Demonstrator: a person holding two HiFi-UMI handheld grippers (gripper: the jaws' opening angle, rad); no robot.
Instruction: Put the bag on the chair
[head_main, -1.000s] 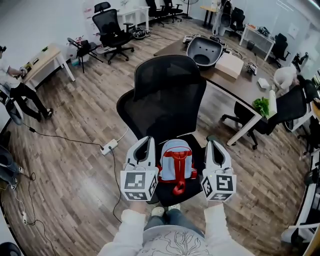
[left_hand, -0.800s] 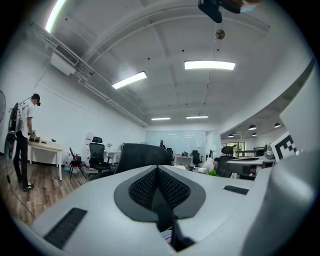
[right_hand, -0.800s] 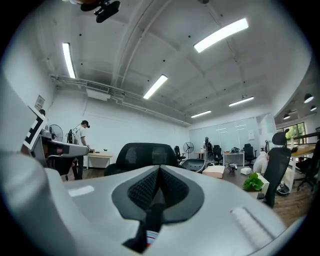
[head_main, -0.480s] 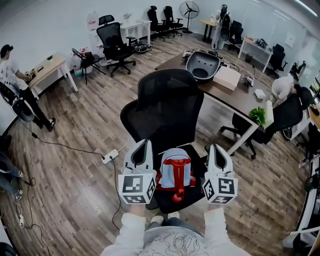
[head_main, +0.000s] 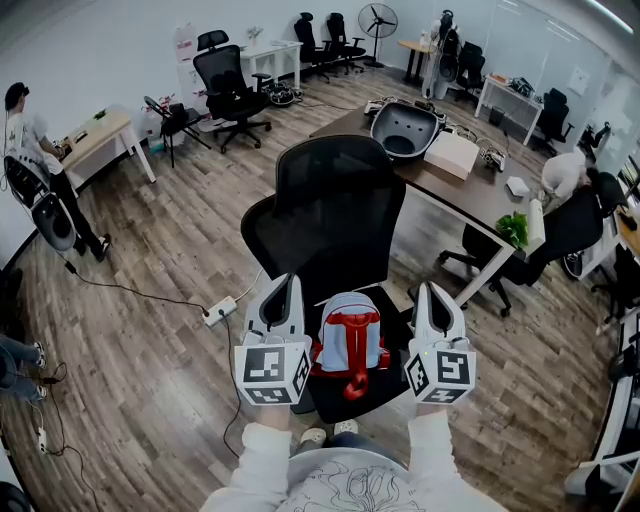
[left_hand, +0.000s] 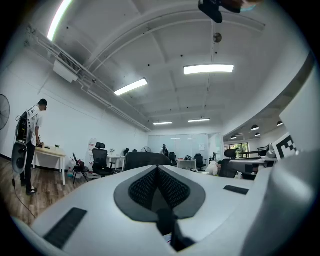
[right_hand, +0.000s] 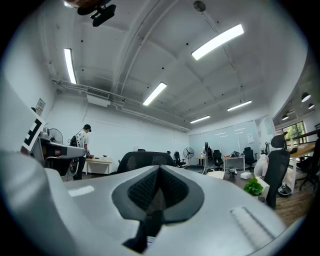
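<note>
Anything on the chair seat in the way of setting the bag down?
Nothing visible. The bag hangs between the left gripper and right gripper, over the seat of the black chair; the seat showing around it is bare, though the patch under the bag is hidden.

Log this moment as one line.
left tongs: shut on dark strap | right tongs: shut on dark strap | bag: upright between them, at chair seat

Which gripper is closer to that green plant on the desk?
Right. The right gripper is on the side of the bag toward the plant; the left gripper is across the bag, farther away.
</note>
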